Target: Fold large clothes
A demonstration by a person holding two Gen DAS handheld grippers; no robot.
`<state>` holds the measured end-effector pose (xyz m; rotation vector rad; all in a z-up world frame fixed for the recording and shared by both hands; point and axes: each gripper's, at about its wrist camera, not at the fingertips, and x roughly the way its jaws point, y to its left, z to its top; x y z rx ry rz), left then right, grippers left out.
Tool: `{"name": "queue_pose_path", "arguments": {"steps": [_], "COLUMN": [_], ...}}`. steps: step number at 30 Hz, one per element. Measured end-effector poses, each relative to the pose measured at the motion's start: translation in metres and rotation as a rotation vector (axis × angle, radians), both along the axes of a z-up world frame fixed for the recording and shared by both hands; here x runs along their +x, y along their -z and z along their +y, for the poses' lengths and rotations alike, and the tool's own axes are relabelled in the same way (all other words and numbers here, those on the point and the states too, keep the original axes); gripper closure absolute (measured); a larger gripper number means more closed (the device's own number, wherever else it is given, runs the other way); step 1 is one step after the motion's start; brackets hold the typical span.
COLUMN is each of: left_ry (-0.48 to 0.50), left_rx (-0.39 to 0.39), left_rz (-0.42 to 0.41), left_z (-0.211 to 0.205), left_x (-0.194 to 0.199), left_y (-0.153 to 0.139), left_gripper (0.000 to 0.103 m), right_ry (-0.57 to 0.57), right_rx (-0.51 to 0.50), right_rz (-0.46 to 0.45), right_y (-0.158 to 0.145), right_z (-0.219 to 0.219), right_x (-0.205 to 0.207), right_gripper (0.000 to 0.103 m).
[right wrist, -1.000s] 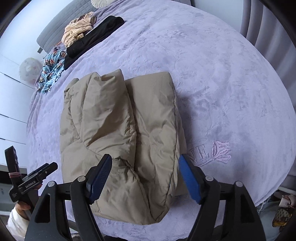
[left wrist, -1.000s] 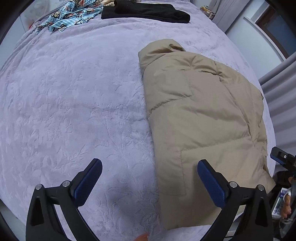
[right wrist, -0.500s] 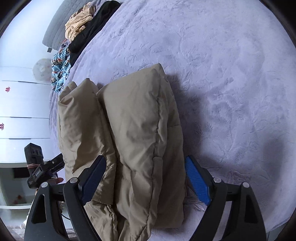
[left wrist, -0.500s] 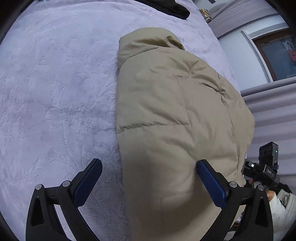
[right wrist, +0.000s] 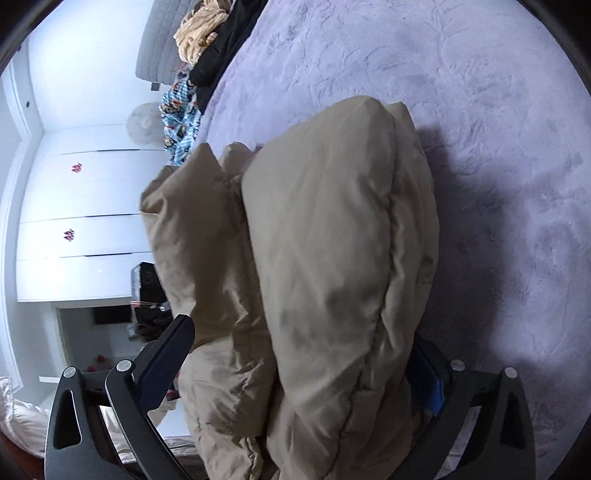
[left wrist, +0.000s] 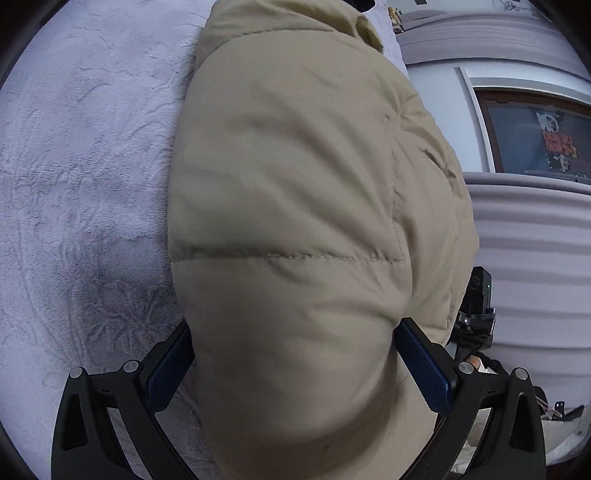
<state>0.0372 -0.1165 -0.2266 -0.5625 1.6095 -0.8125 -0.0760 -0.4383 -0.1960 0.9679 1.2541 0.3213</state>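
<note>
A folded tan puffer jacket is lying on the lavender bedspread, near the bed's edge. The left gripper is angling downward over the jacket's near end, its jaws spread wide, with the padded bulk filling the gap between the blue pads; the fabric is bulging against both pads, though no firm pinch is showing. The right gripper is tilting down likewise at the jacket's other side, straddling the thick folded layers. Its jaws are opening, standing at their widest, with the jacket between them; the left finger is standing clear of the cloth, while the right pad is half buried beside the fold. At the bed's far end a black garment, a peach one and a blue patterned one are lying together.
</note>
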Motion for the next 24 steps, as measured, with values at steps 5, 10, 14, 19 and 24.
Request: {"name": "queue_pose_path", "arguments": {"steps": [5, 10, 14, 19, 24], "left_ry": [-0.032, -0.035, -0.049, -0.064, -0.098], "left_rx": [0.008, 0.087, 0.091, 0.068, 0.063], "left_rz": [0.052, -0.072, -0.145, -0.225, -0.285], "left_z": [-0.014, -0.034, -0.043, -0.028, 0.014], "left_x": [0.0, -0.009, -0.013, -0.012, 0.019], "left_y": [0.01, -0.022, -0.048, -0.075, -0.108], "left_gripper": [0.0, 0.014, 0.028, 0.03, 0.03], "right_ry": [-0.014, 0.016, 0.026, 0.006, -0.009], "right_rx": [-0.03, 0.001, 0.039, 0.027, 0.021], "right_rz": [0.096, 0.136, 0.09, 0.019, -0.058], "right_y": [0.027, 0.04, 0.031, 0.011, -0.007], "right_z": [0.017, 0.021, 0.027, 0.049, 0.083], "right_x": [0.018, 0.026, 0.023, 0.028, 0.052], "right_gripper": [0.0, 0.007, 0.04, 0.049, 0.049]}}
